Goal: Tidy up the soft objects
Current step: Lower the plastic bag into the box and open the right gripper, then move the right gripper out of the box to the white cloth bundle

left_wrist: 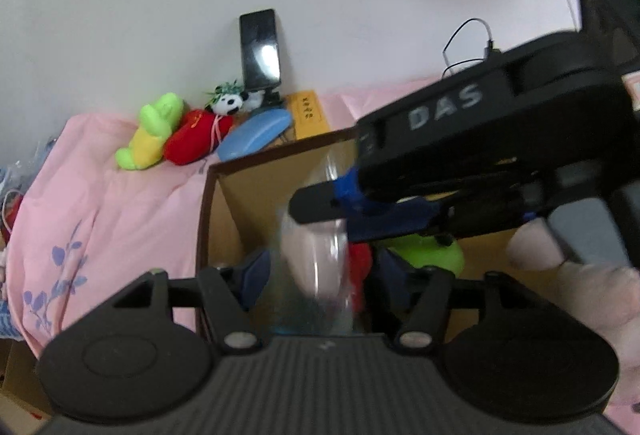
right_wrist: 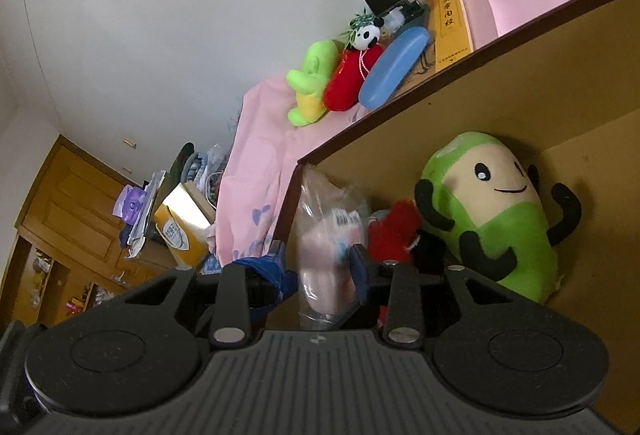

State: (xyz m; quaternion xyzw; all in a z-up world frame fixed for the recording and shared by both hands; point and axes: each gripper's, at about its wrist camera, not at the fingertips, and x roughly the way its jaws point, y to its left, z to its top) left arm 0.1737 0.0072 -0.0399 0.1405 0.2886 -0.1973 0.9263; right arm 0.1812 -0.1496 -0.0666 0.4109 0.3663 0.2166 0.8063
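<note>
A pink soft toy in a clear plastic bag (right_wrist: 326,247) hangs over the cardboard box (right_wrist: 520,83), and both grippers hold it. My right gripper (right_wrist: 320,267) is shut on the bag. My left gripper (left_wrist: 316,275) is shut on the same bag (left_wrist: 312,263). The right gripper's body (left_wrist: 480,139) crosses the left wrist view above the box (left_wrist: 240,195). Inside the box lie a green smiling plush (right_wrist: 496,207) and a red plush (right_wrist: 394,231). On the pink bed sit a green-yellow plush (left_wrist: 150,133), a red plush (left_wrist: 194,141) and a small panda (left_wrist: 230,101).
A blue case (left_wrist: 256,135), a yellow book (left_wrist: 308,113) and a phone on a stand (left_wrist: 260,49) stand by the wall behind the plush toys. A cable (left_wrist: 468,47) lies on the pink bedding (left_wrist: 100,195). A wooden cabinet (right_wrist: 72,203) and clutter stand left of the bed.
</note>
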